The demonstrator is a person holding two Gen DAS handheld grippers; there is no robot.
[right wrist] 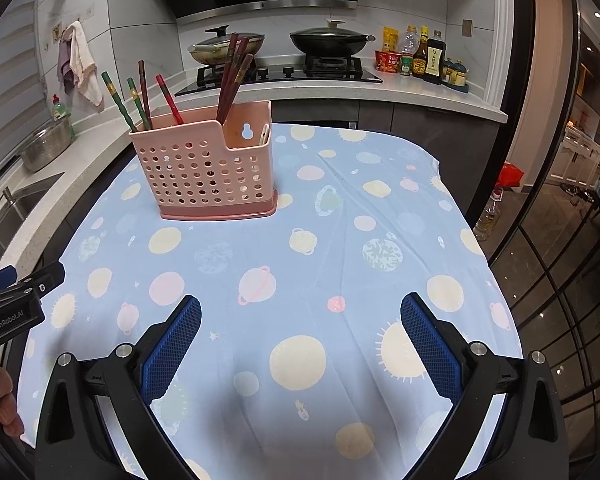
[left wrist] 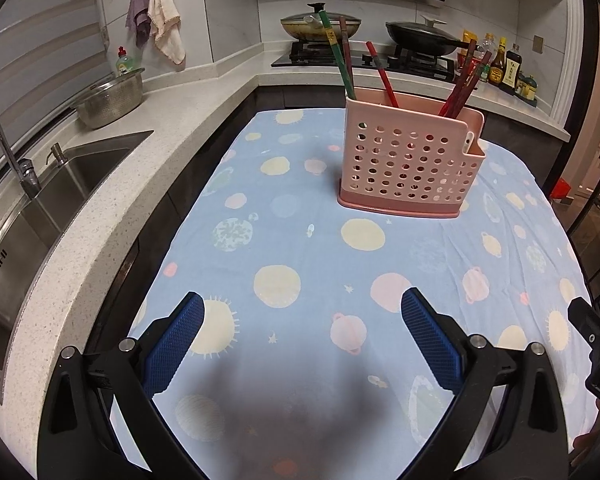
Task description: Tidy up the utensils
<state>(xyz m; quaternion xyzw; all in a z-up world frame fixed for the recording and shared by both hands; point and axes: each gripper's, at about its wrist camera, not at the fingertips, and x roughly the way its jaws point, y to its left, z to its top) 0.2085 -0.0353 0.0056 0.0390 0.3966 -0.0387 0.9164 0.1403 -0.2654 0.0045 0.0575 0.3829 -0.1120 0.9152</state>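
A pink perforated utensil holder (left wrist: 408, 160) stands upright on the blue planet-print tablecloth (left wrist: 300, 248), at the far side of the table. Several red, brown and green chopsticks (left wrist: 344, 56) stand in its compartments. In the right wrist view the holder (right wrist: 208, 172) sits far left, with chopsticks (right wrist: 232, 76) sticking up. My left gripper (left wrist: 303, 304) is open and empty above the near cloth. My right gripper (right wrist: 300, 308) is open and empty too. Each gripper's body shows at the edge of the other's view.
A steel sink (left wrist: 40, 208) and faucet lie left beyond the counter (left wrist: 112, 216). A metal colander (left wrist: 112, 100) stands on the counter. Behind are a stove with two lidded pans (right wrist: 328, 40) and sauce bottles (right wrist: 428, 60). A glass door (right wrist: 560, 240) is to the right.
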